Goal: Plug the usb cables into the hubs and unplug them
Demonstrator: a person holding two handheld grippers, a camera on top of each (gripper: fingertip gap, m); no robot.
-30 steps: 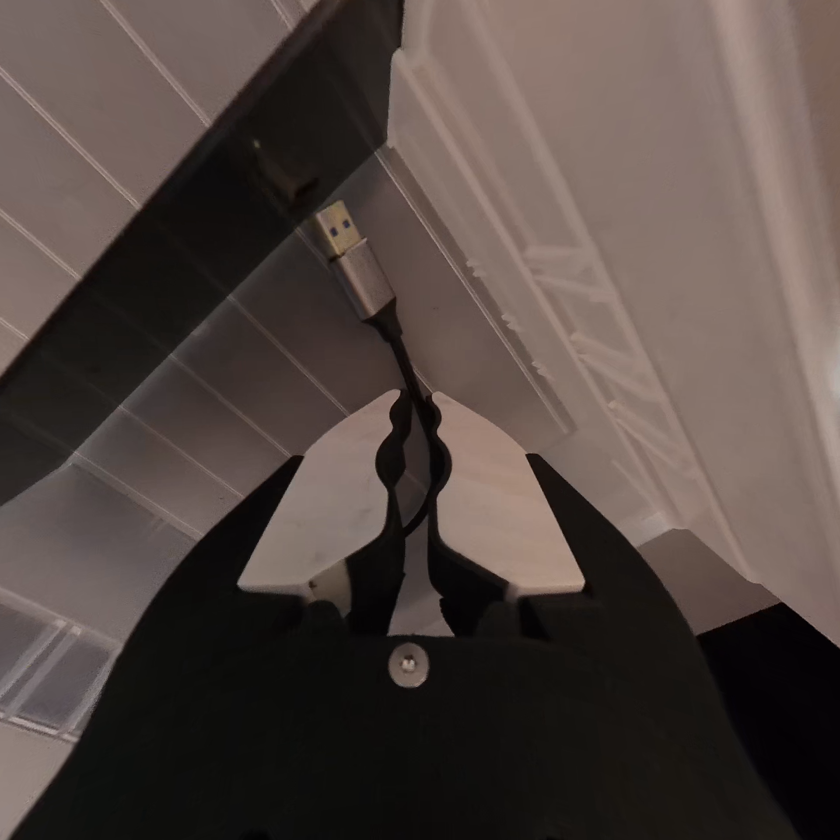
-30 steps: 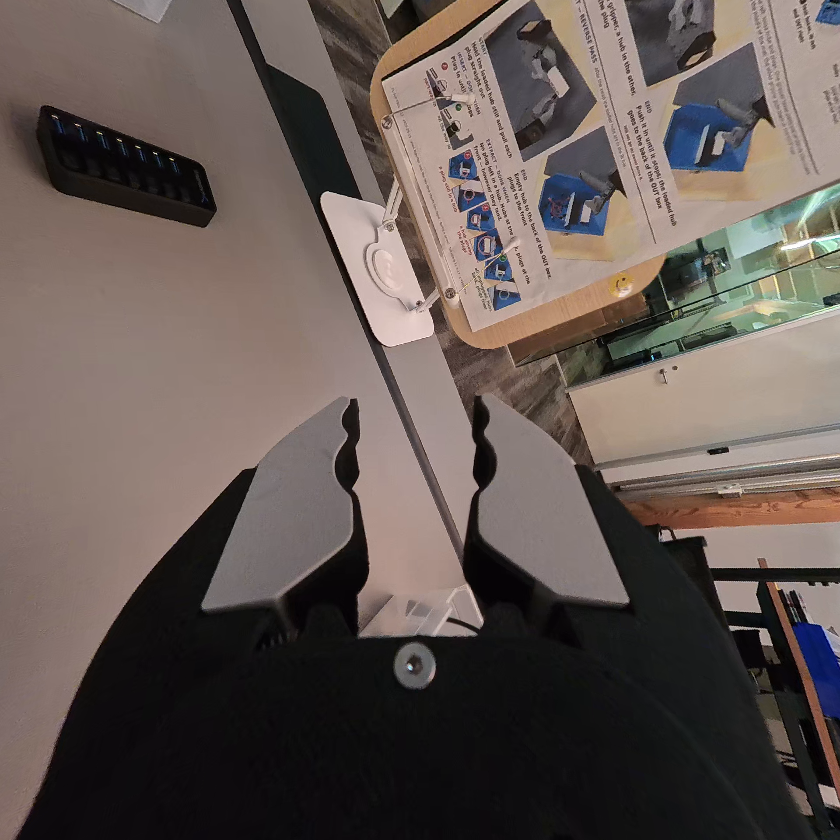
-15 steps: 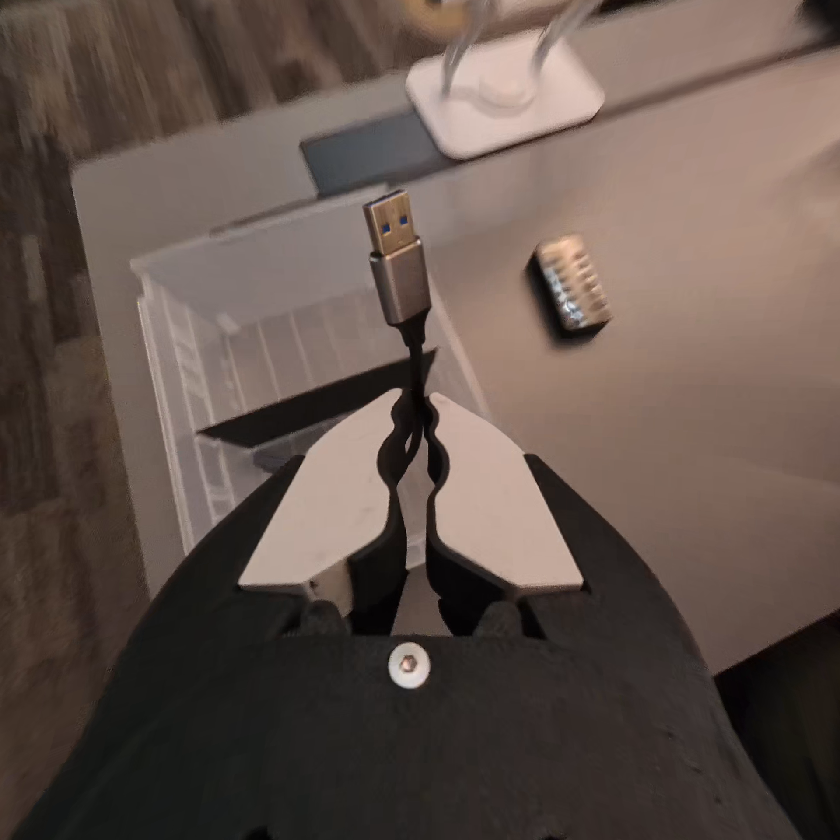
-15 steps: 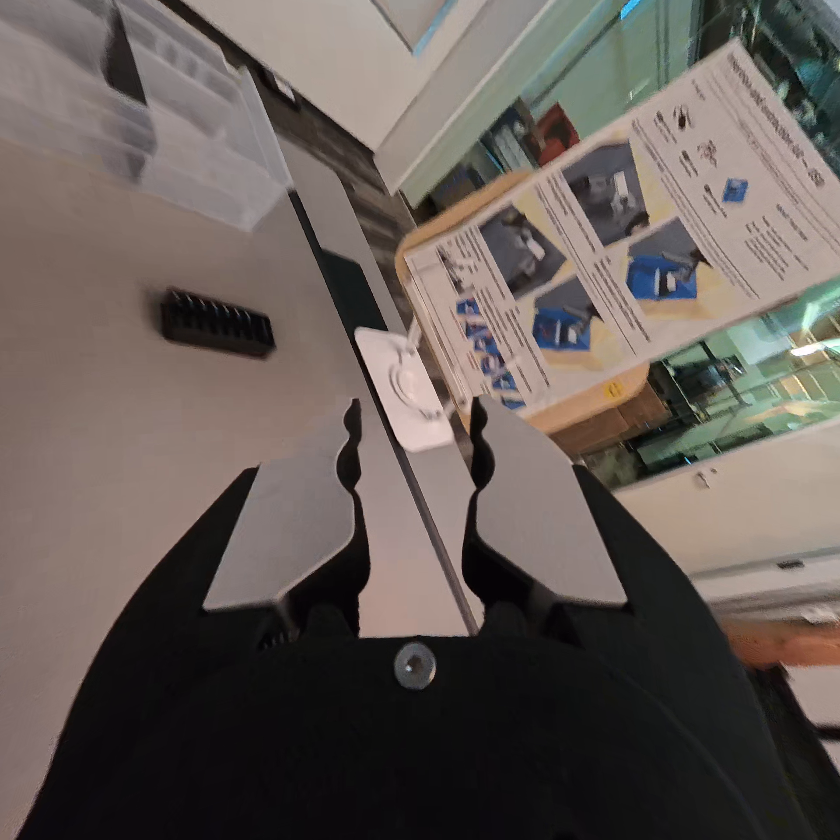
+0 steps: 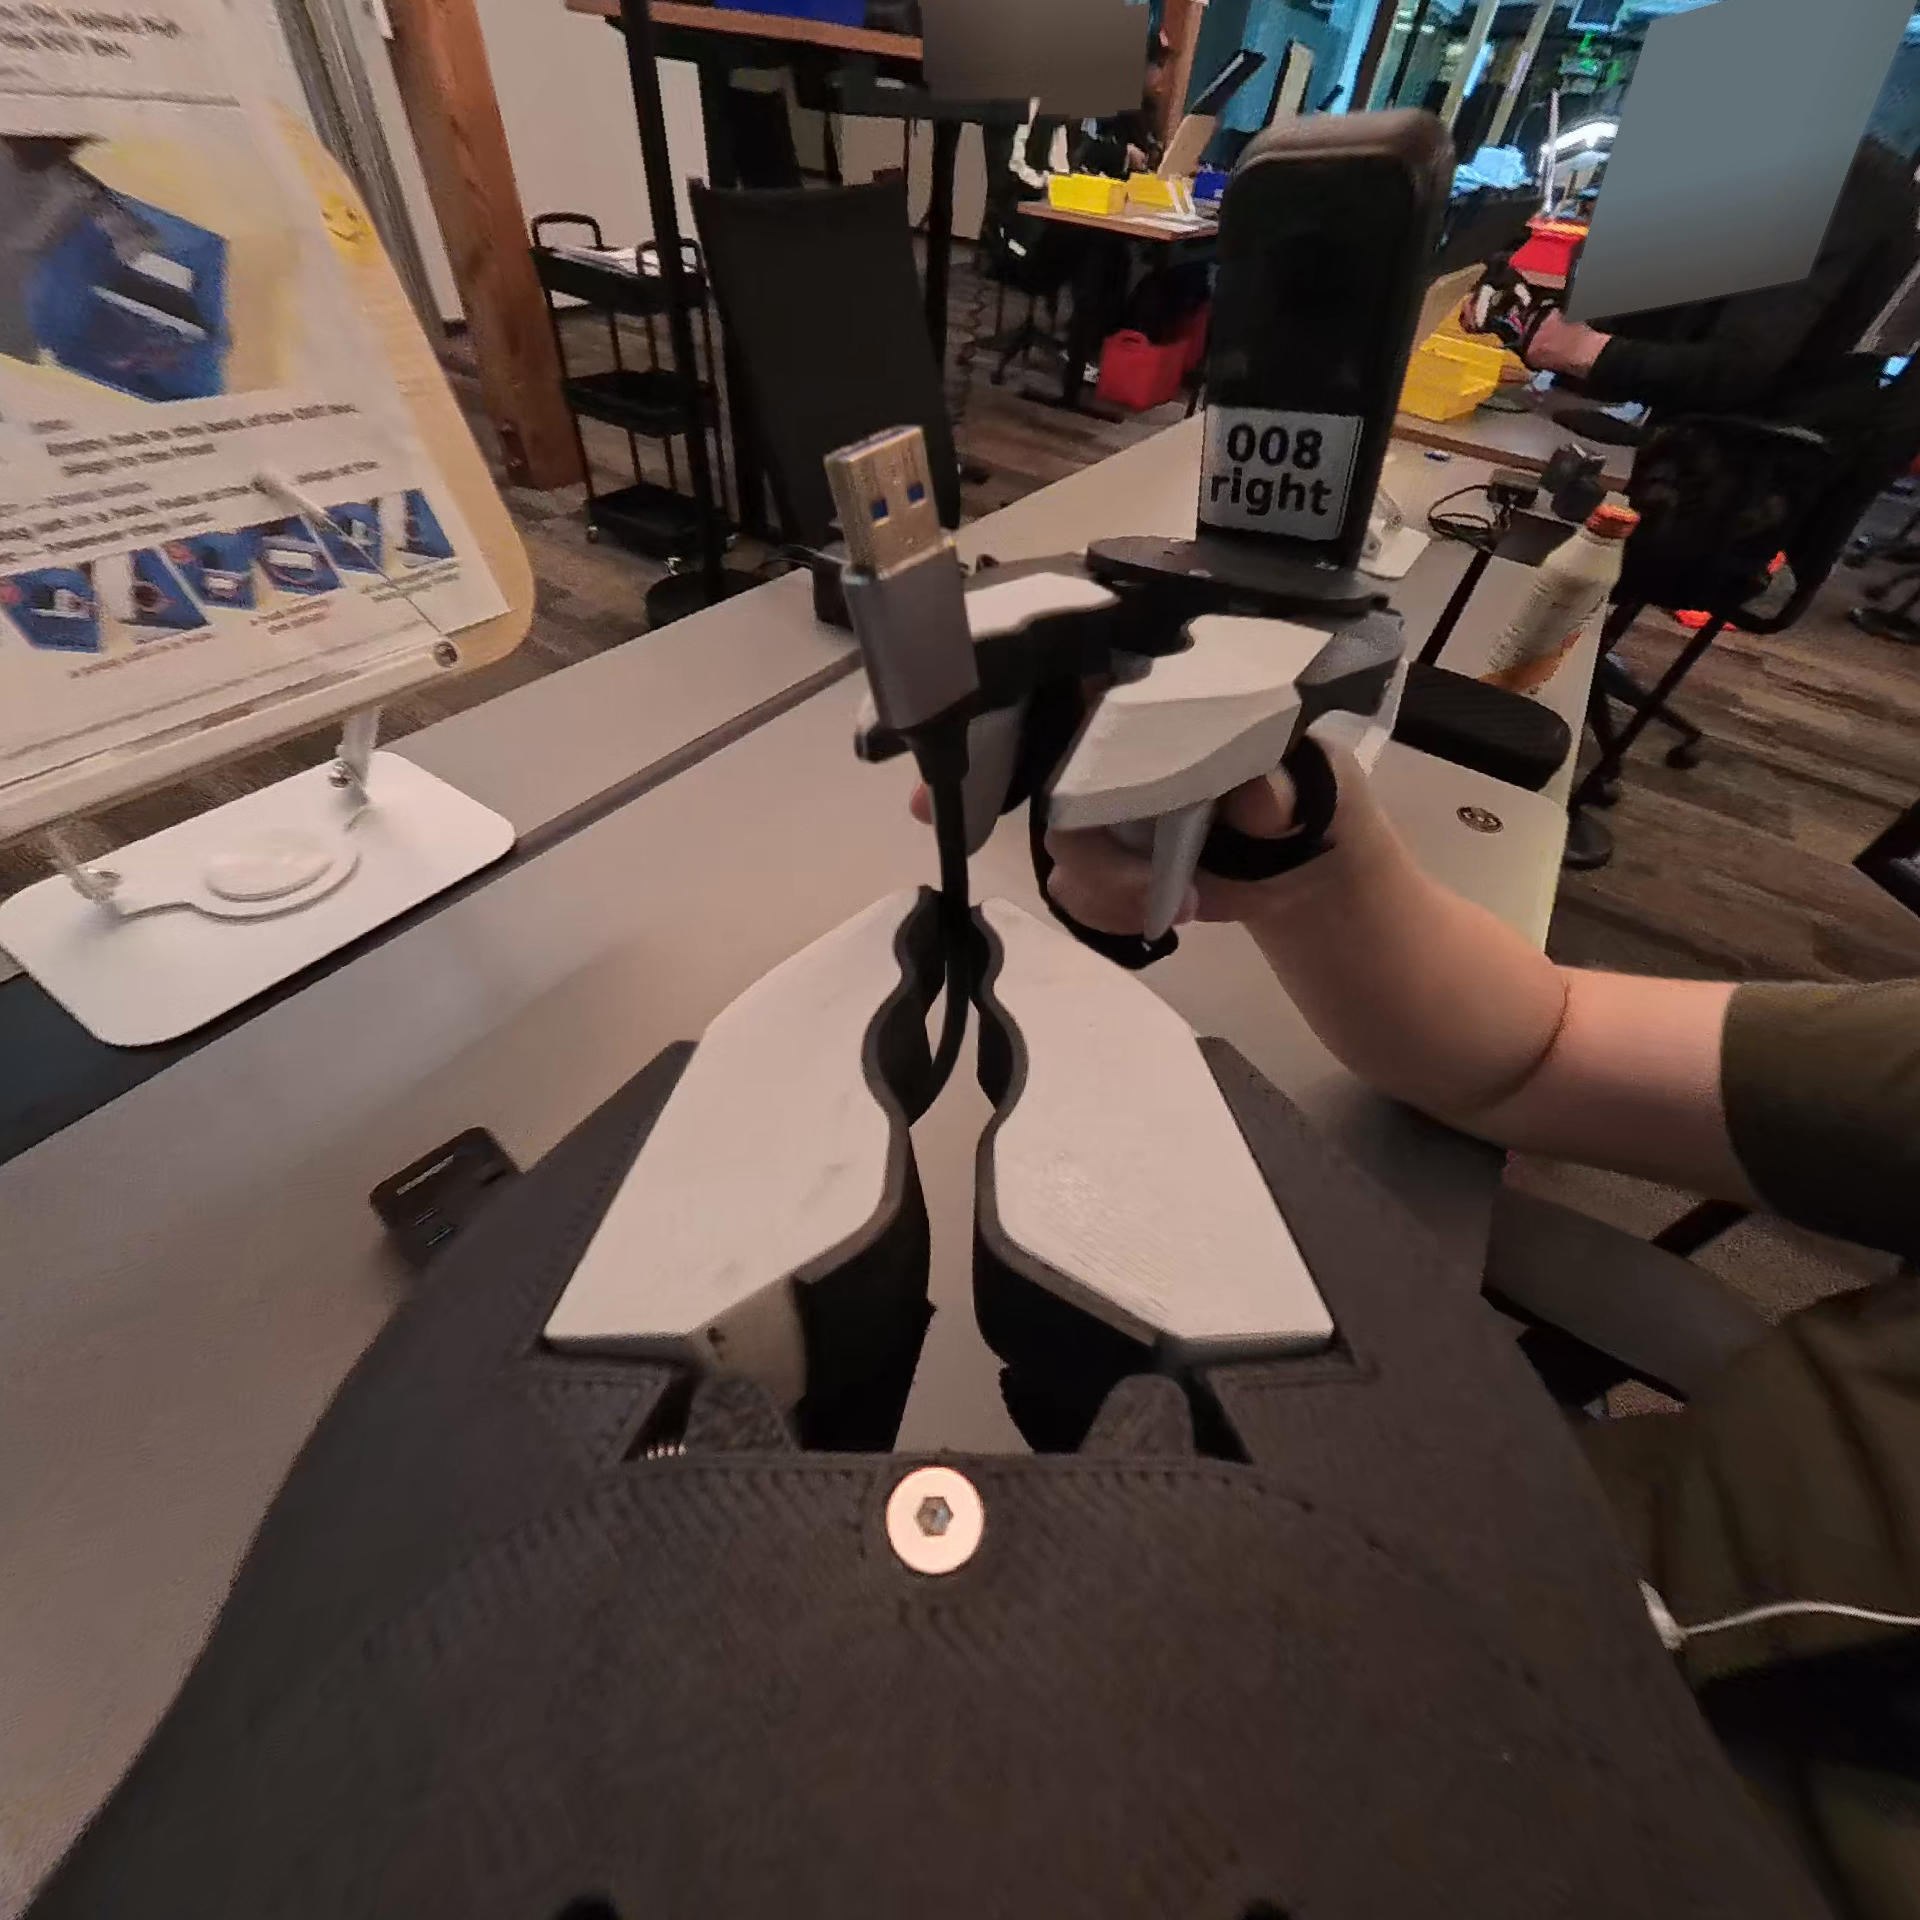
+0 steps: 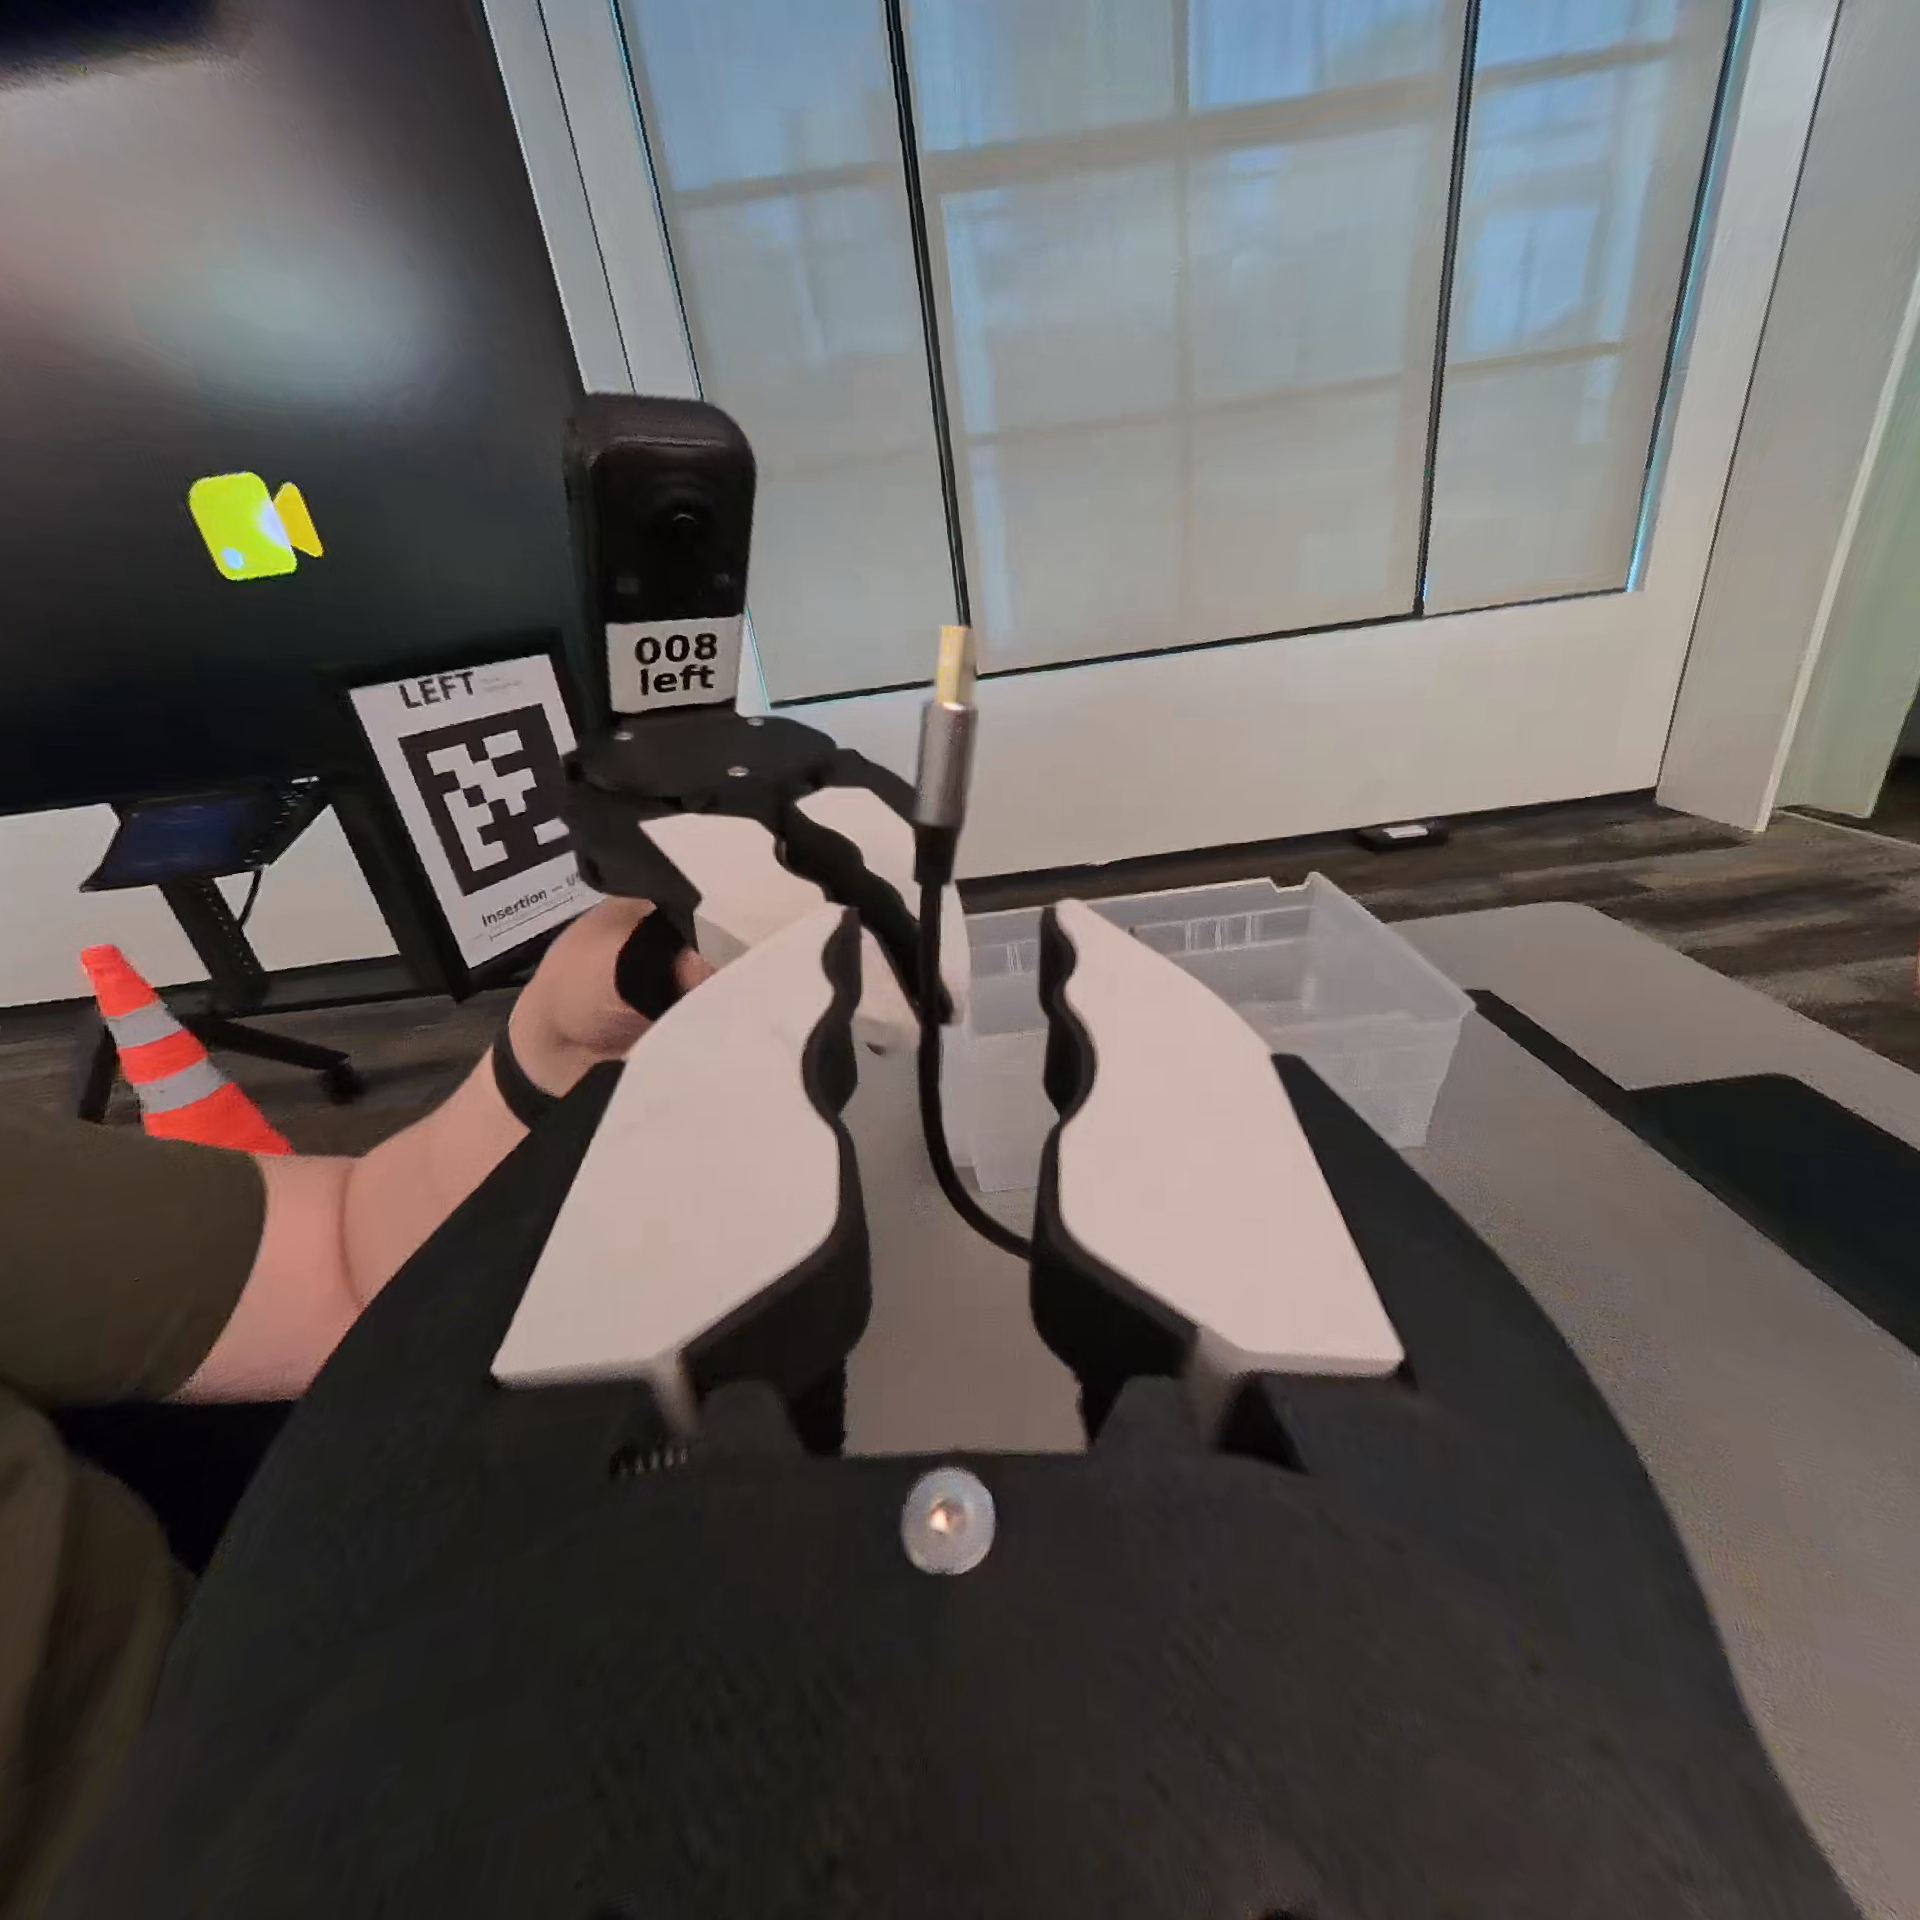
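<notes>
My left gripper (image 5: 951,906) is shut on a thin black USB cable (image 5: 951,831). Its grey plug (image 5: 902,592) with a gold and blue tip stands upright above the fingertips. My right gripper (image 6: 951,925) is open and faces the left one. The cable (image 6: 935,1039) hangs between its two fingers, apart from both, with the plug (image 6: 948,743) above them. The right gripper also shows in the left wrist view (image 5: 997,681), just behind the plug. The left gripper also shows in the right wrist view (image 6: 904,966). A black hub (image 5: 442,1190) lies on the grey table (image 5: 156,1299), left of my left gripper.
An instruction board (image 5: 208,416) on a white stand (image 5: 260,894) sits at the table's far edge. A clear plastic bin (image 6: 1299,997) stands on the table behind the cable. A person's hands hold both grippers. An orange cone (image 6: 166,1060) and a coded sign (image 6: 488,810) stand on the floor. My two grippers' fingertips are within a few centimetres of each other. Left tips and right tips are each some 30 centimetres from the black hub (image 5: 442,1190).
My left gripper lifted the cable out of the bin and turned toward the right gripper. My right gripper swung round to face it, still open, now with the cable between its fingers.
</notes>
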